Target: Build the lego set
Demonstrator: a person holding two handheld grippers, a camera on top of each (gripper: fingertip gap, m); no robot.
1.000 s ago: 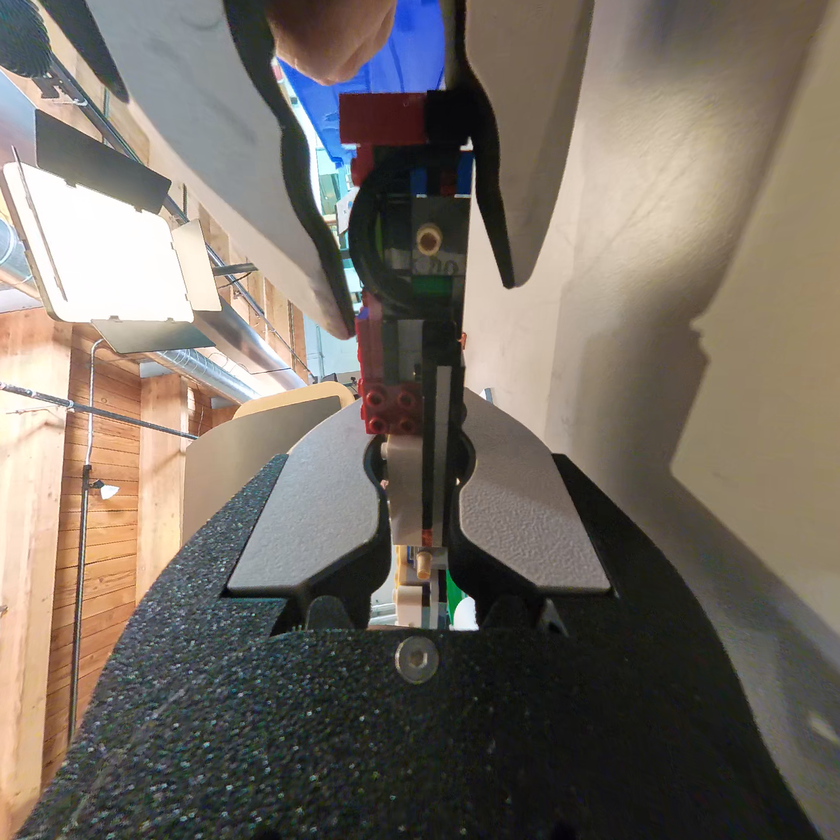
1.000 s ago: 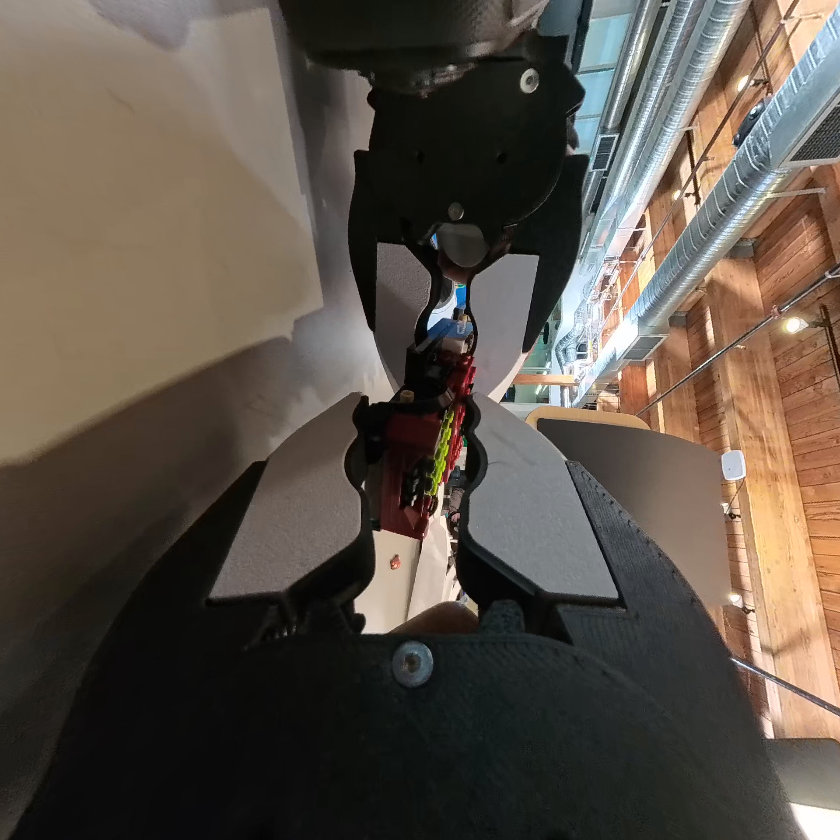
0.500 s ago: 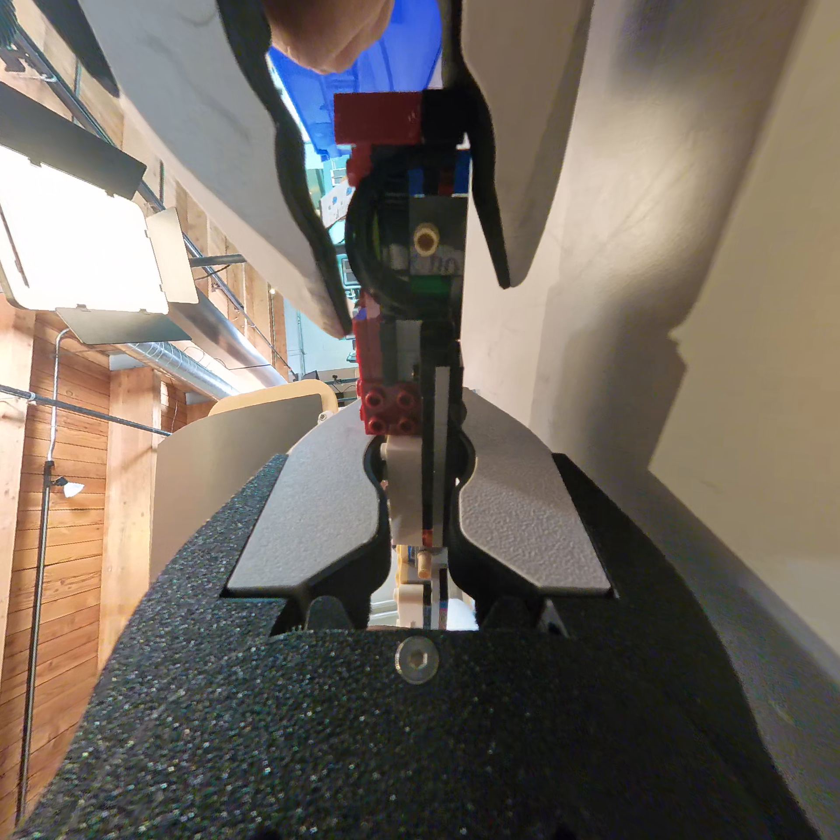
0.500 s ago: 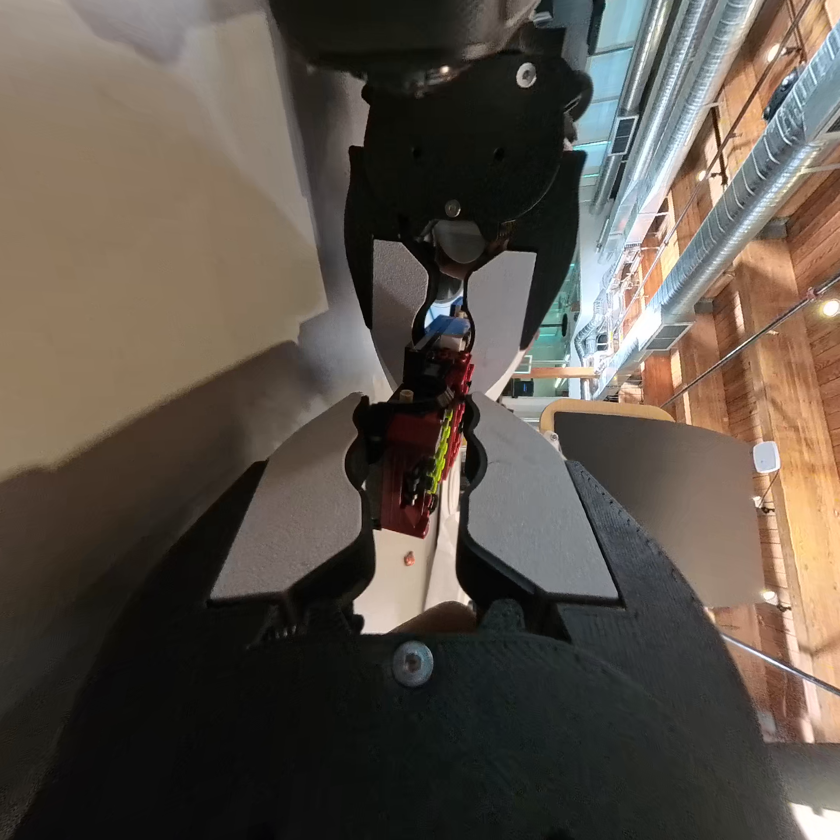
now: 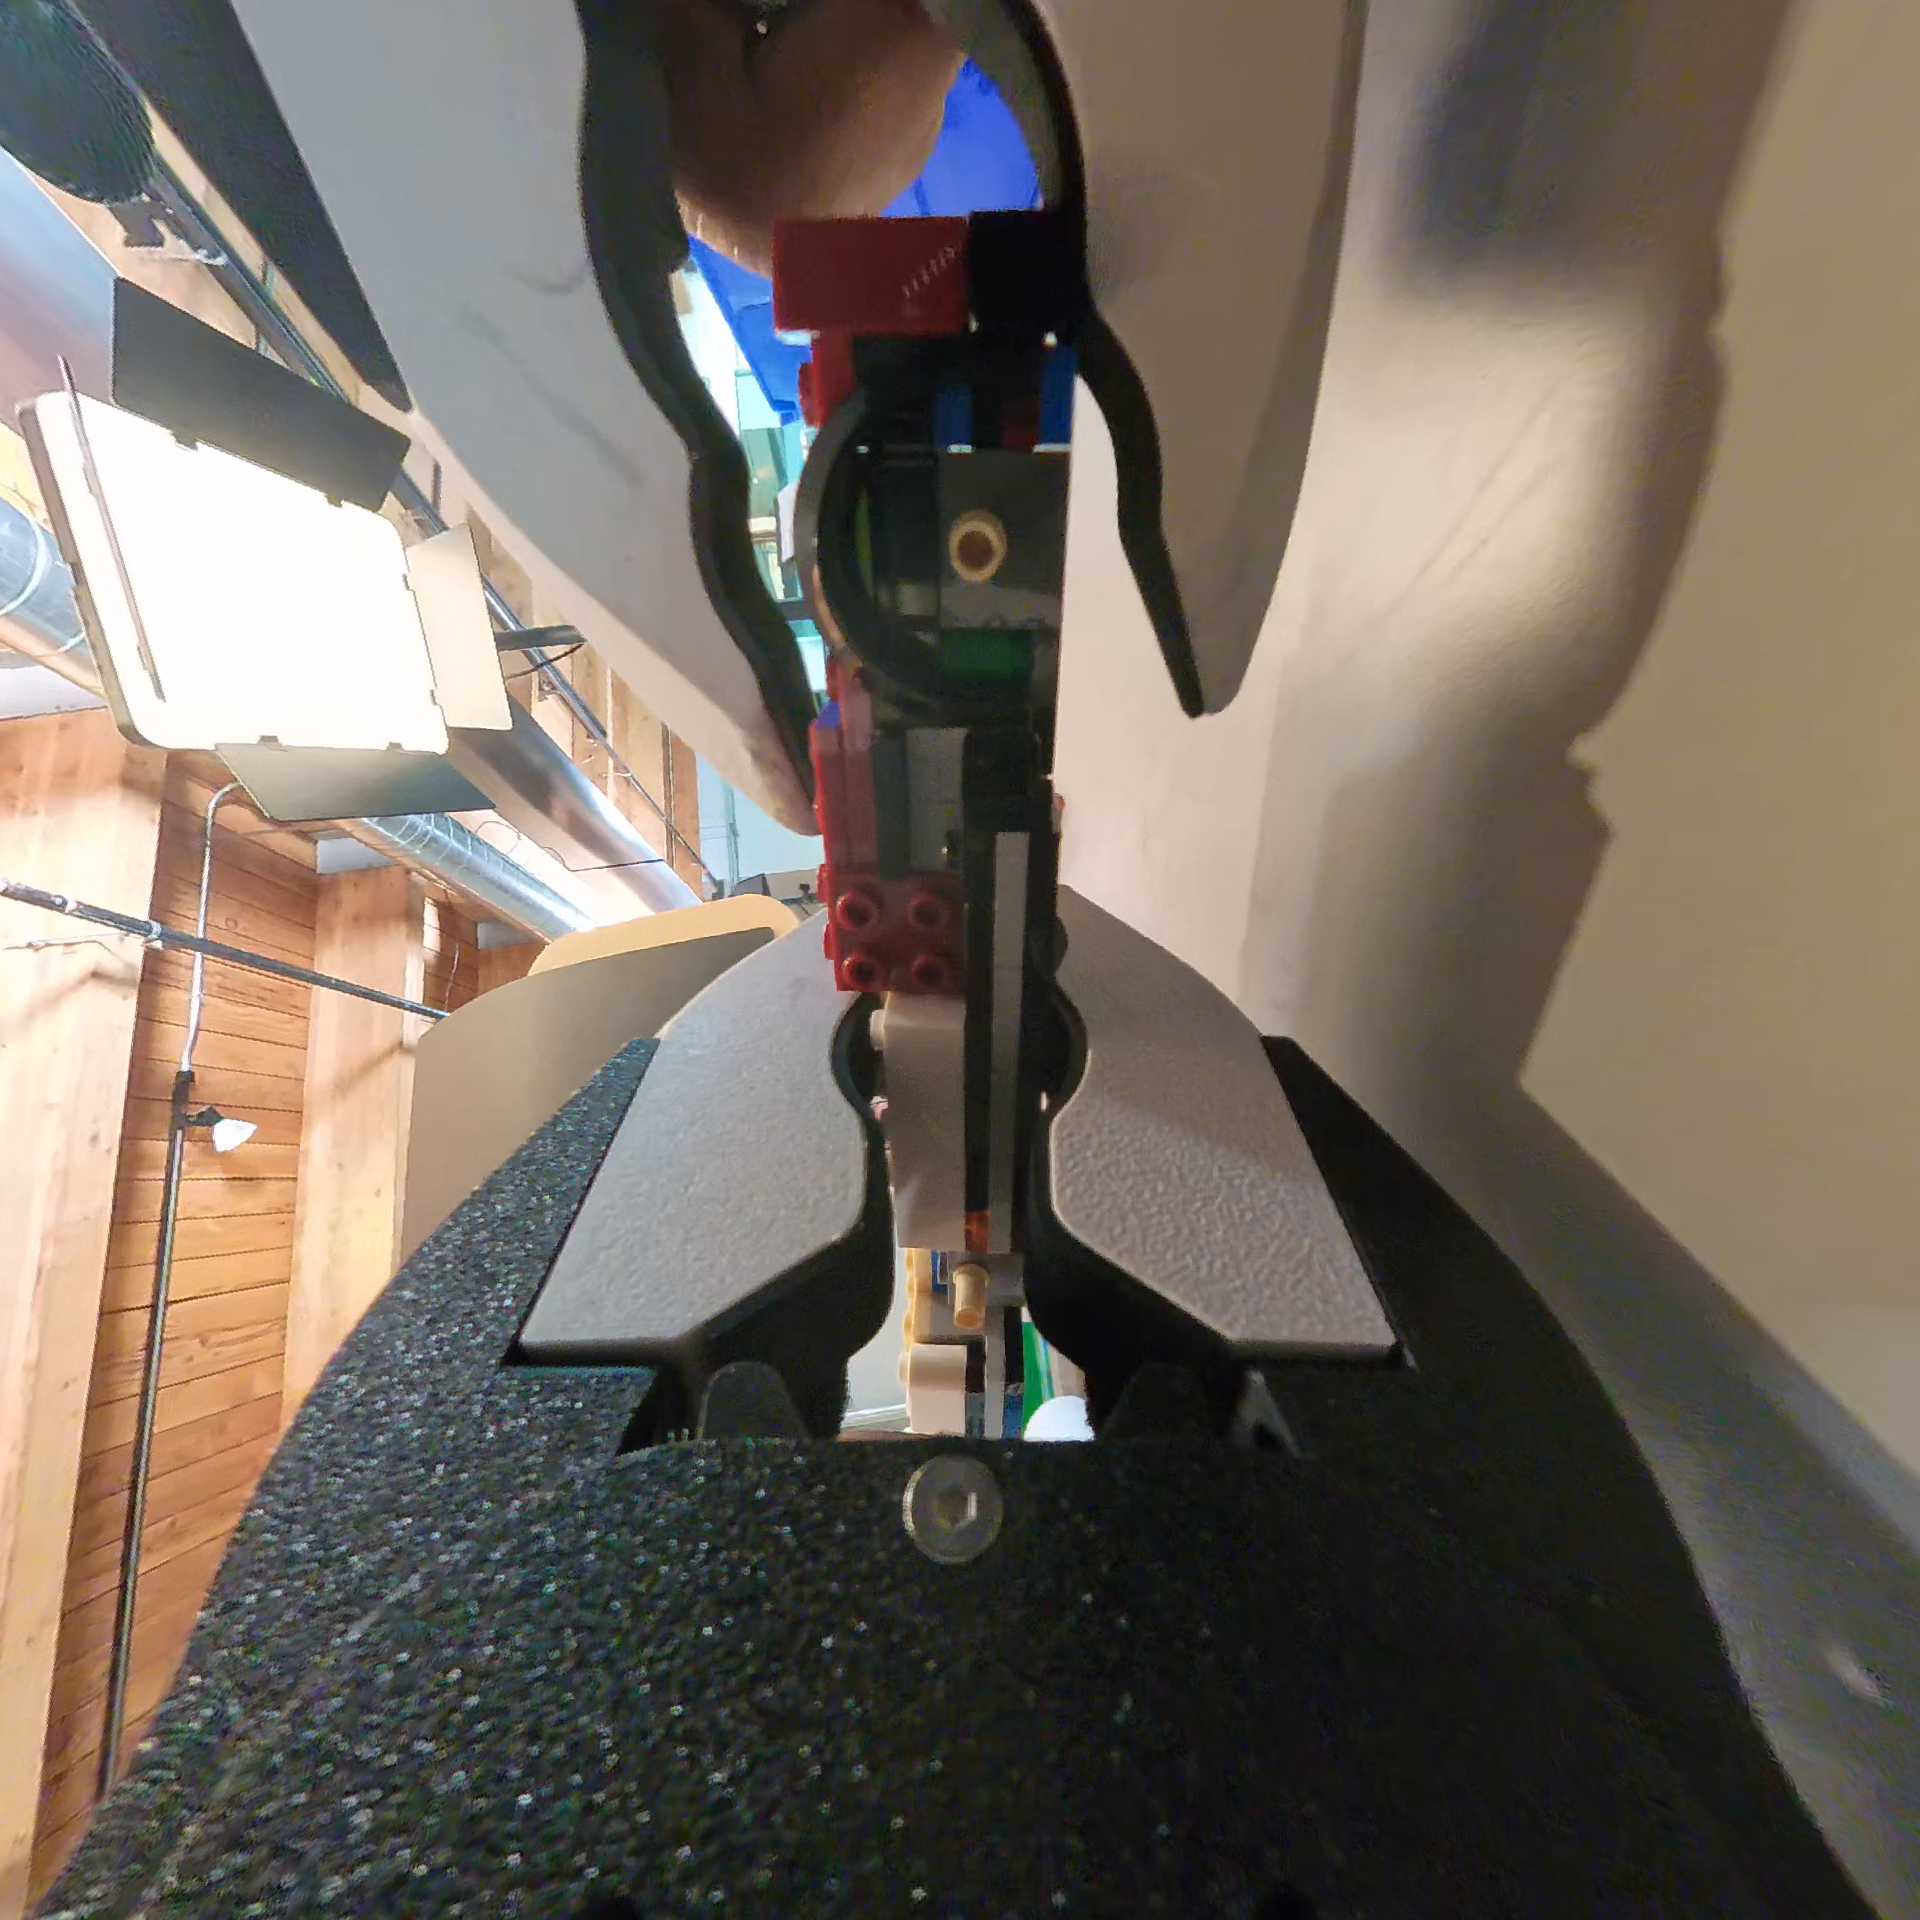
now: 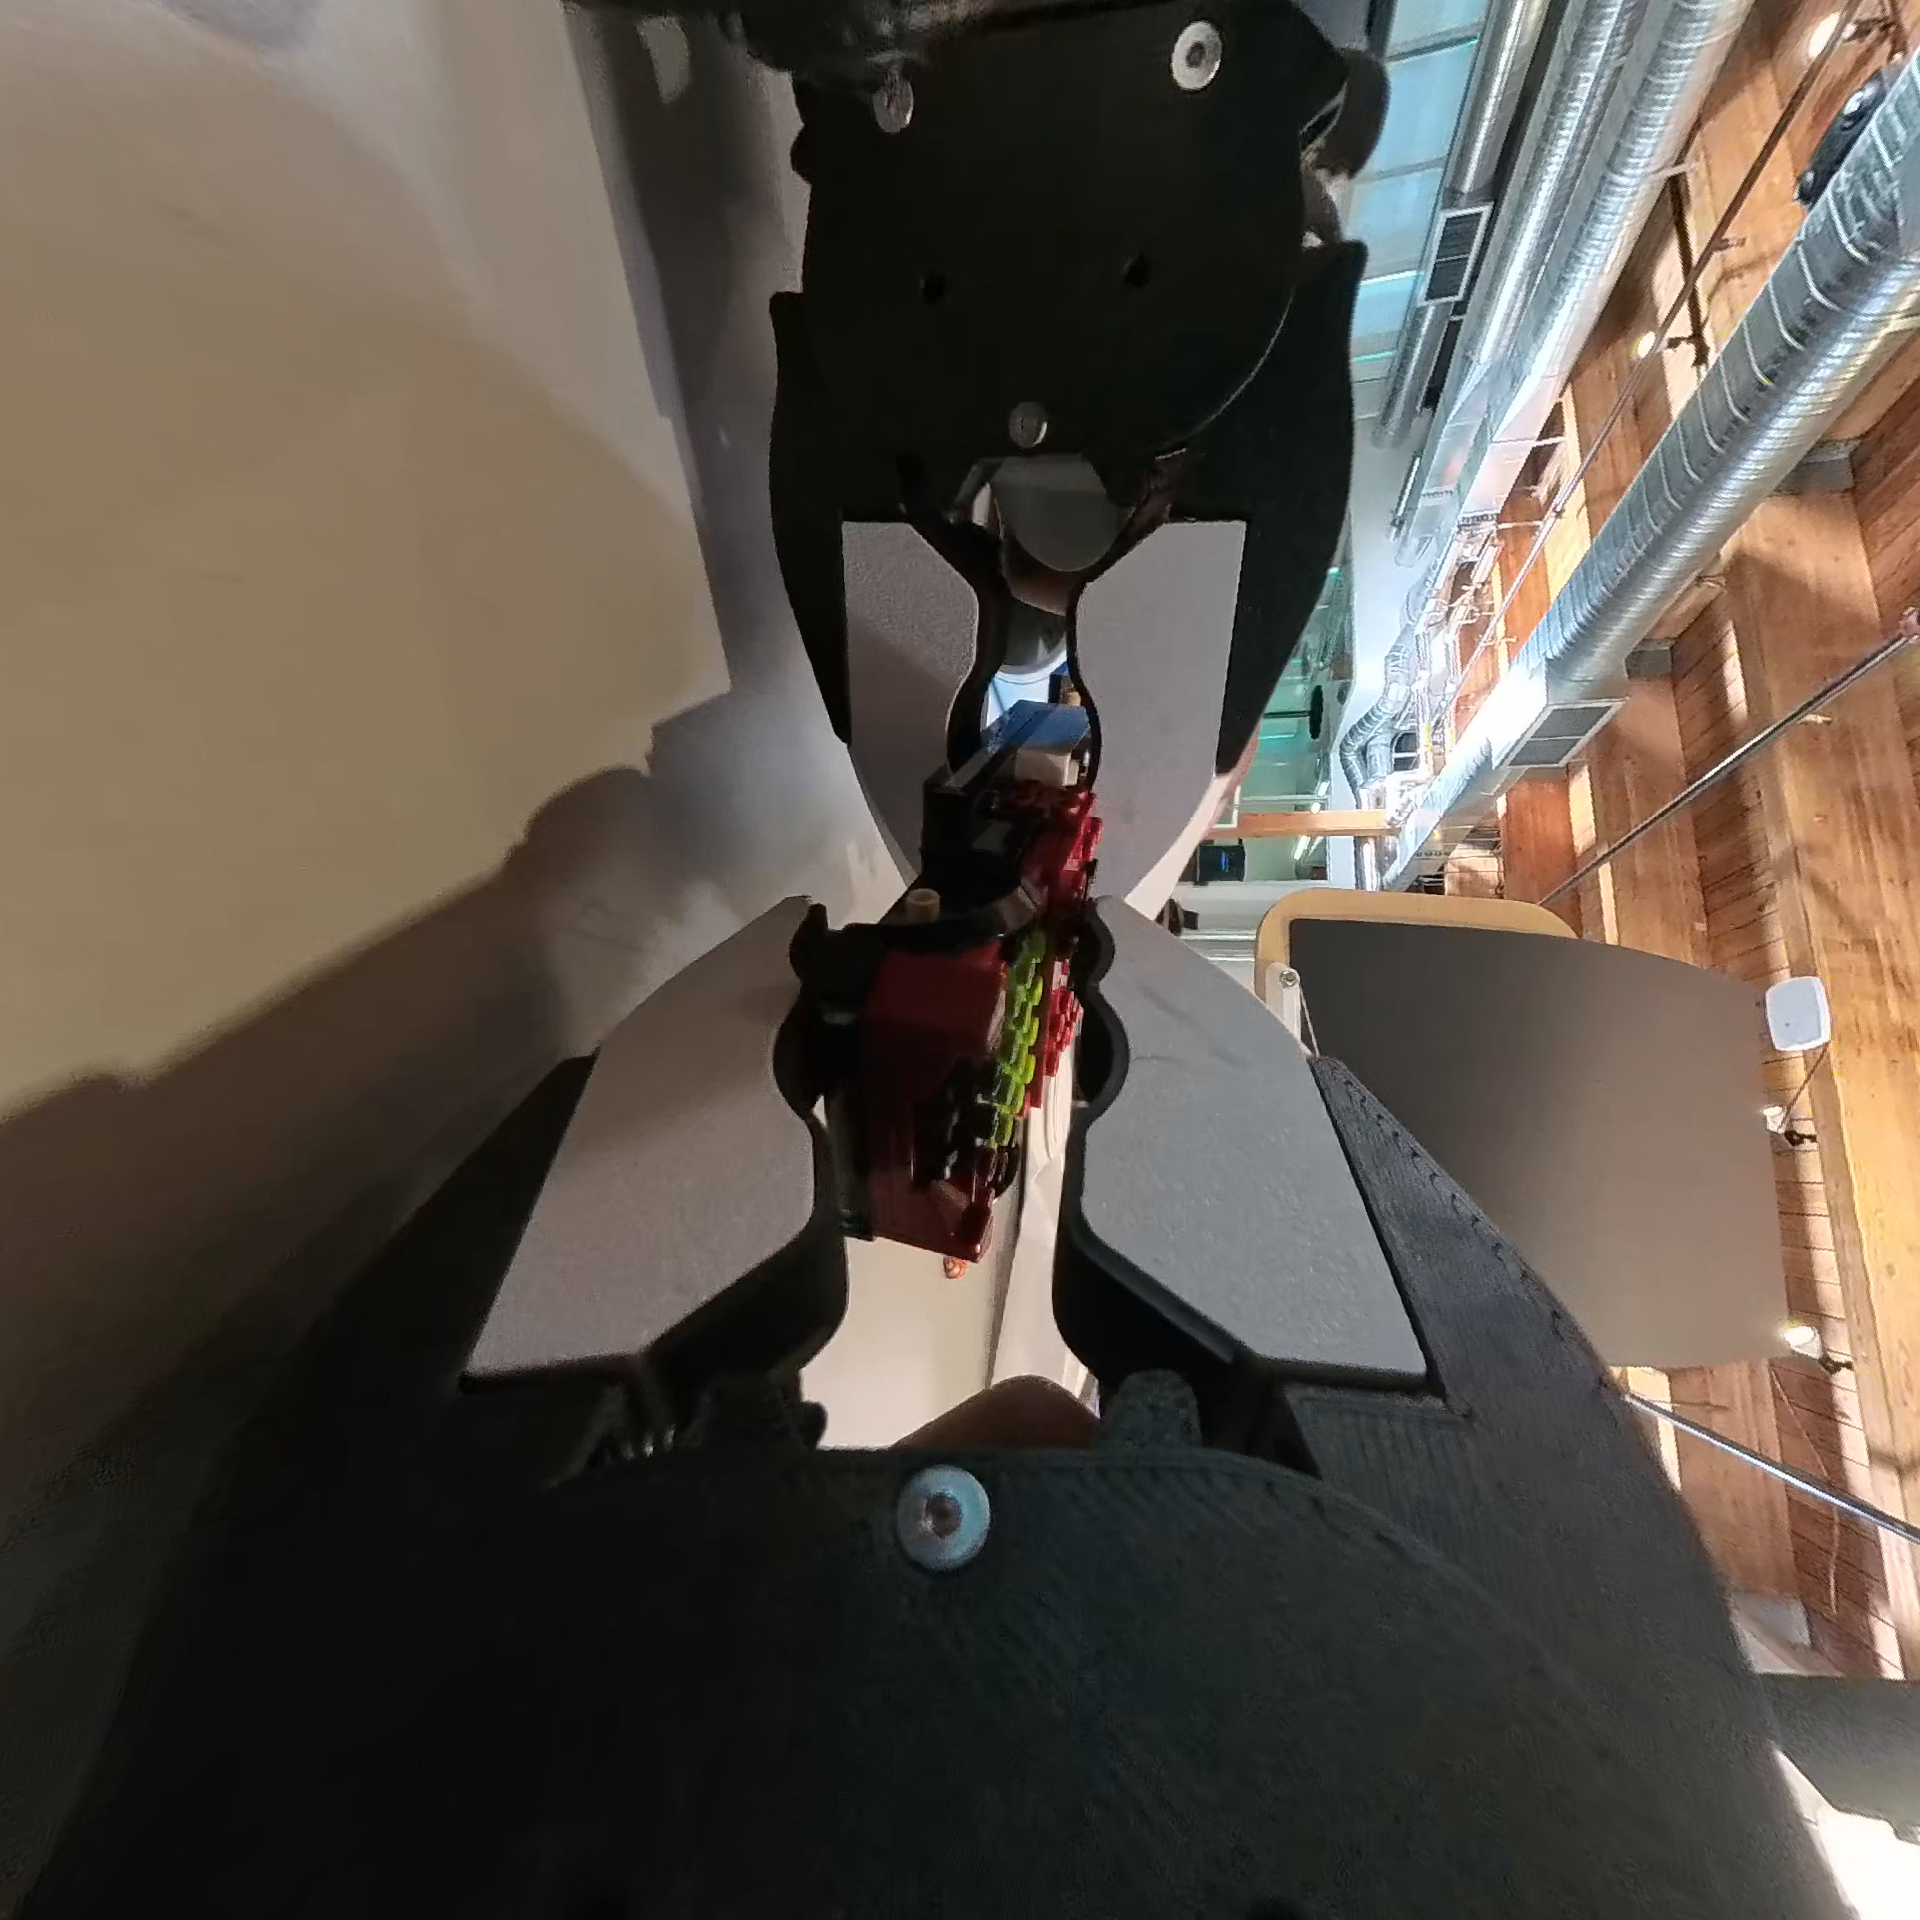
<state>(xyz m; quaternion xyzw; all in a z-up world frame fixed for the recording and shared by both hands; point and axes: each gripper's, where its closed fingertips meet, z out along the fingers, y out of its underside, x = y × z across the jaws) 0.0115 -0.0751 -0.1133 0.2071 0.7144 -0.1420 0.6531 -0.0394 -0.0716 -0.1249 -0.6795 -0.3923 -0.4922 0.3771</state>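
The left gripper (image 5: pixel 961 1049) pinches the grey end of a red-and-black toy-brick model (image 5: pixel 935 644). The right gripper (image 6: pixel 951 1049) sits half-open around its red end. I'd keep the left squeeze steady and square.

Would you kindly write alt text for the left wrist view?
The left gripper grips one end of a red, black and grey toy brick model between its grey fingers. The right gripper faces it from above with its fingers around the model's far end; a wood-panelled wall lies behind.
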